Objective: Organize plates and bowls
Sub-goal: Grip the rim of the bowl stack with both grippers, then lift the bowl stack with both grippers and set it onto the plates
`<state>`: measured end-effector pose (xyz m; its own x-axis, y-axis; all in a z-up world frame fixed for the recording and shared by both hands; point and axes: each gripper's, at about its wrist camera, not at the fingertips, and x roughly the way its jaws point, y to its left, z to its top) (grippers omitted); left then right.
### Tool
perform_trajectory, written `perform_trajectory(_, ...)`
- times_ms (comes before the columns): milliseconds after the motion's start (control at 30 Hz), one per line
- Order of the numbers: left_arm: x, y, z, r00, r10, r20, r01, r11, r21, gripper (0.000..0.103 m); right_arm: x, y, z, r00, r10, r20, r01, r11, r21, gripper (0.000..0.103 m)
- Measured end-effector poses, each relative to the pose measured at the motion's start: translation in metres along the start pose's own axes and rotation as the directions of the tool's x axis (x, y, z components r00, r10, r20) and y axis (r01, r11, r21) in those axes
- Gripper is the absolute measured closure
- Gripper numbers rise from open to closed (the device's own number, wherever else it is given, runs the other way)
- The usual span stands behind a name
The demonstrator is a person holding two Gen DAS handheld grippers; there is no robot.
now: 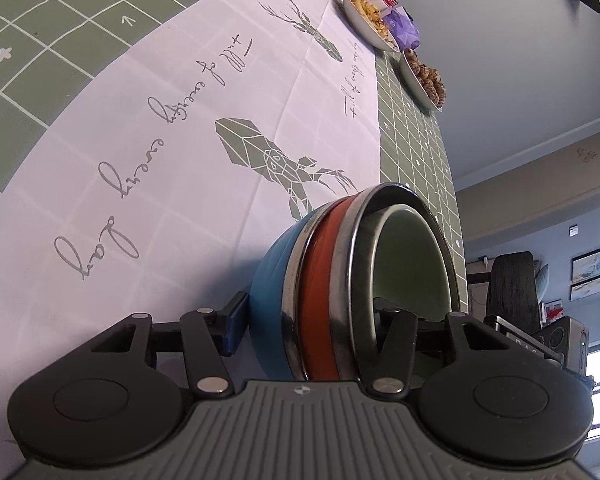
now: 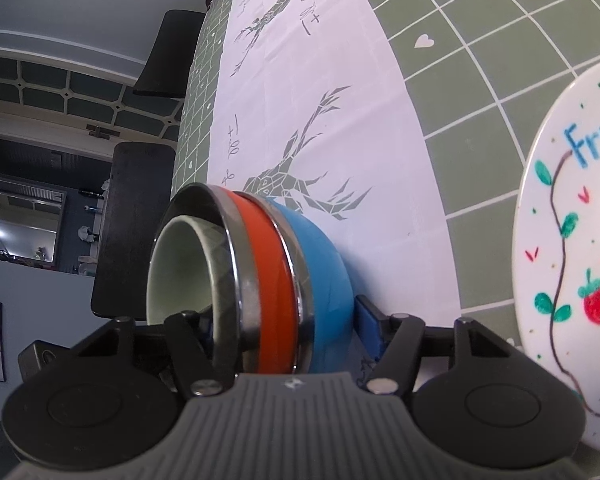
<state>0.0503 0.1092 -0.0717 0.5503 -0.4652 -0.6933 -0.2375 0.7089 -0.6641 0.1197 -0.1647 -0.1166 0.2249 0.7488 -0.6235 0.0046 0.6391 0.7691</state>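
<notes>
A stack of nested bowls stands on the white deer-print cloth: a blue bowl [image 1: 272,264] at the bottom, an orange bowl [image 1: 320,280] in it, and a pale green bowl [image 1: 412,256] inside. My left gripper [image 1: 312,320] is shut on the stack's rim, one finger outside the blue bowl, one inside the green bowl. My right gripper [image 2: 288,328] is shut on the same stack [image 2: 268,272] at another part of the rim. A white fruit-painted plate [image 2: 572,248] lies to the right in the right wrist view.
Two plates of snacks [image 1: 372,20] [image 1: 424,76] and small boxes sit at the far edge of the green grid tablecloth [image 1: 40,20]. Dark chairs [image 2: 140,232] stand beside the table.
</notes>
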Motion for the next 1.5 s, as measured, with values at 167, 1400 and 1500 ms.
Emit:
perform_trajectory(167,0.002,-0.003,0.0,1.0,0.011,-0.009,-0.011,1.0,-0.007,0.045,-0.002,-0.003,-0.001,1.0,-0.007,-0.006,0.008,1.0,0.024,0.042)
perform_trajectory(1400,0.09,-0.152,-0.066,0.977,-0.067,-0.201,0.081,0.995,0.059,0.046,-0.191,-0.091,0.003,0.979,-0.143,0.143,0.109,0.97,0.219,0.045)
perform_trajectory(1500,0.092,-0.152,-0.065,0.98,-0.058,-0.191,0.07,0.996,0.056,0.046,-0.19,-0.092,0.004,0.977,-0.154,0.146,0.12,0.968,0.219,0.046)
